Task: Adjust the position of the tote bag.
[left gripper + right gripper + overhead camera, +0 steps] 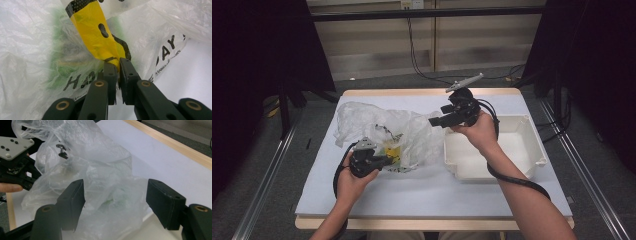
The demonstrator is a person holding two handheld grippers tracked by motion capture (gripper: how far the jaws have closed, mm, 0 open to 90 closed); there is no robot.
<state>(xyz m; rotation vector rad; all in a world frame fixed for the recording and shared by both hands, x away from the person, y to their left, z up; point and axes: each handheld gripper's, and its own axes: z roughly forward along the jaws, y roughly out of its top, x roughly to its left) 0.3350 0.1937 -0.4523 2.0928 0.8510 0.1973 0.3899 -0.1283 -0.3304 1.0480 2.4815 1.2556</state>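
Left gripper (pixel 117 65) jaws clamped on plastic bag (pixel 412 132), right gripper (pixel 115 205) jaws wide, empty — white tub (pixel 532 145) just beside.

Even light falls from above on the table (pixel 427 197), leaving soft, faint shadows. In the high view the room beyond both side edges is nearly black. The plastic bag (pixel 30 50) looks hazy and out of focus up close, without harsh glare.

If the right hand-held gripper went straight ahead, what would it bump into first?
Most likely the plastic bag. The right hand-held gripper has its jaws open and aimed right at the crumpled bag, with nothing between them. How far away the bag is can't be told.
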